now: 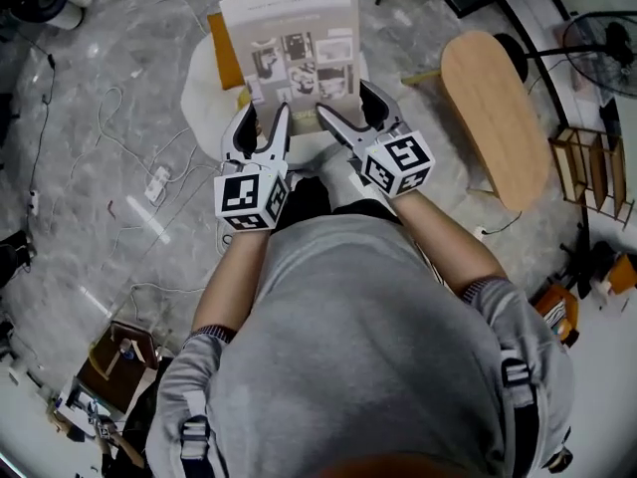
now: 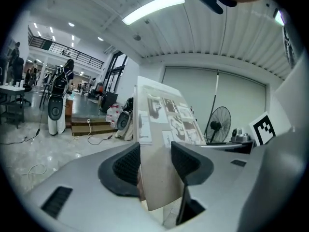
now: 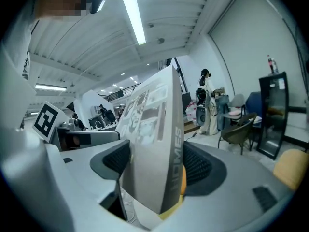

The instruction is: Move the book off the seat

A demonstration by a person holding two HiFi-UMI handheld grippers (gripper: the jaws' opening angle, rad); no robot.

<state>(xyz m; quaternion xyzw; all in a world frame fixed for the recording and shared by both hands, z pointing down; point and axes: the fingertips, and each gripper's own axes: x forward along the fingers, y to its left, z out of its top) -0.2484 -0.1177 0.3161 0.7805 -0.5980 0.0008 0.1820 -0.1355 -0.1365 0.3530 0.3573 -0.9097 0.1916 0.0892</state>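
Note:
A large grey book (image 1: pixel 289 38) with photos on its cover is held up flat over the round white seat (image 1: pixel 202 93). An orange cover edge (image 1: pixel 226 60) shows under its left side. My left gripper (image 1: pixel 264 123) is shut on the book's near edge at the left. My right gripper (image 1: pixel 348 109) is shut on the same edge at the right. In the left gripper view the book (image 2: pixel 164 139) stands edge-on between the dark pads of the left gripper (image 2: pixel 157 162). In the right gripper view the book's spine (image 3: pixel 157 144) fills the gap of the right gripper (image 3: pixel 157 167), with a yellow-orange sliver by the right pad.
An oval wooden stool top (image 1: pixel 493 113) stands to the right of the seat. A wooden rack (image 1: pixel 585 167) and a fan (image 1: pixel 599 40) are at the far right. Cables and a power strip (image 1: pixel 157 183) lie on the marble floor at the left.

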